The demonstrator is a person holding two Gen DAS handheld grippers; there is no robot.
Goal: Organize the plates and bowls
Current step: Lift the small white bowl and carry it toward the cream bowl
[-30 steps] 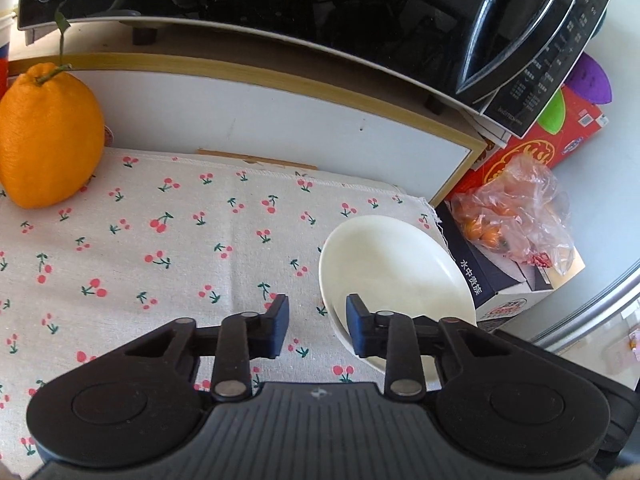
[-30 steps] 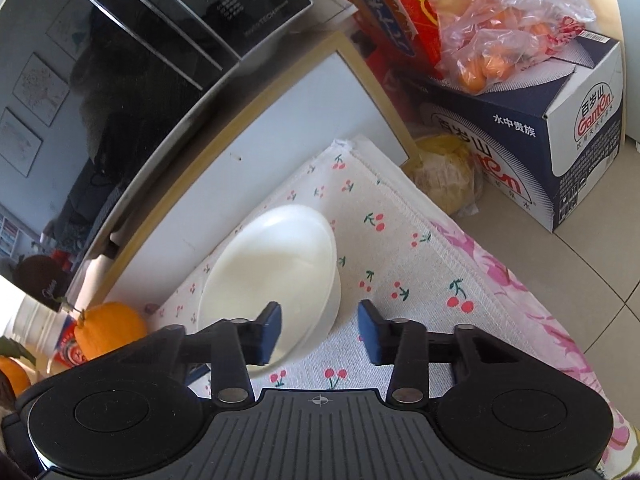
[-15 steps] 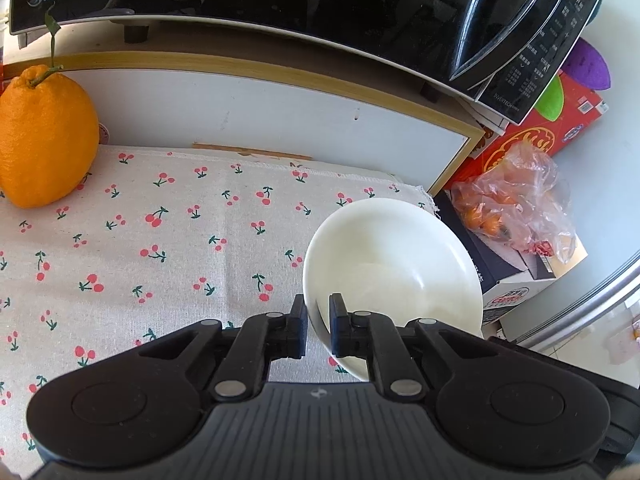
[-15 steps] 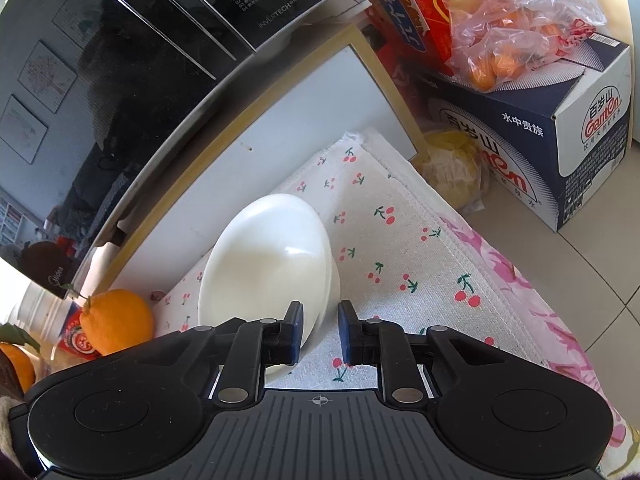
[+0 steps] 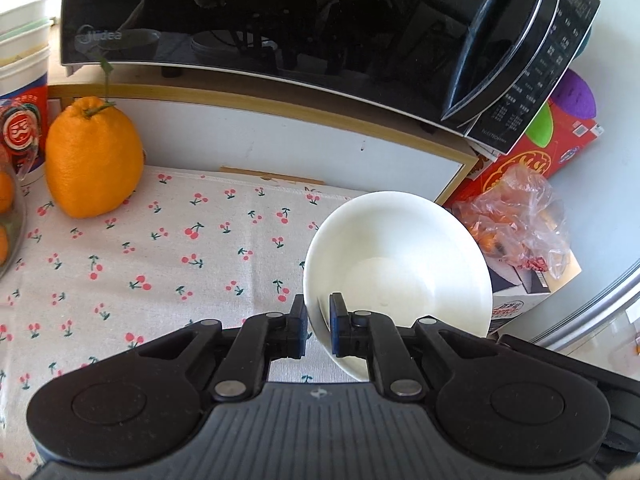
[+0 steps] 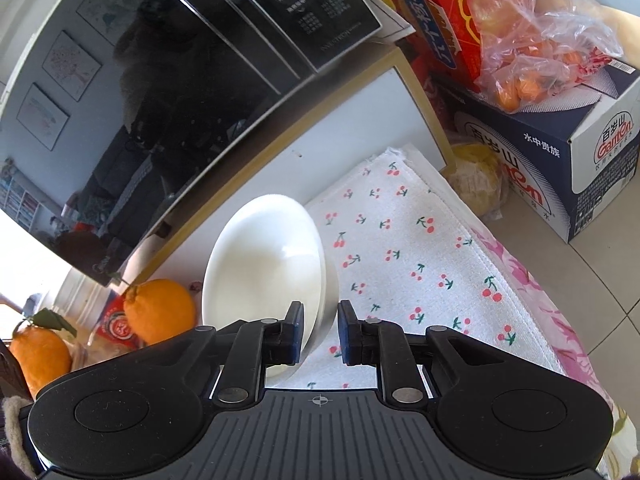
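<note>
A second ago both hand-held grippers stood with jaws wide on either side of the white bowl's rim while the bowl sat on the cherry-print cloth; now both have closed on that rim and the bowl has come up, tilted, off the cloth.

In the left wrist view, the large orange [image 5: 94, 158] stands at the left end of the cherry-print cloth [image 5: 160, 248], beside a printed paper cup [image 5: 22, 120]. The black microwave [image 5: 280, 20] sits on the white shelf behind. The left hand-held gripper [image 5: 318, 330] points steeply down and pinches the near left rim of the white bowl [image 5: 400, 264], one pad inside, one outside, the gap narrow. To the right lies a plastic bag of small oranges [image 5: 516, 216] on a carton.

In the right wrist view, the right hand-held gripper [image 6: 320, 334] also slants down and clamps the bowl's [image 6: 264, 256] opposite rim, jaws narrow. The bowl hangs between the two grippers, above the right part of the cloth, its mouth tipped toward the left gripper. The blue carton [image 6: 560, 152] stands on the tiled floor [image 6: 600, 272] at far right.
</note>
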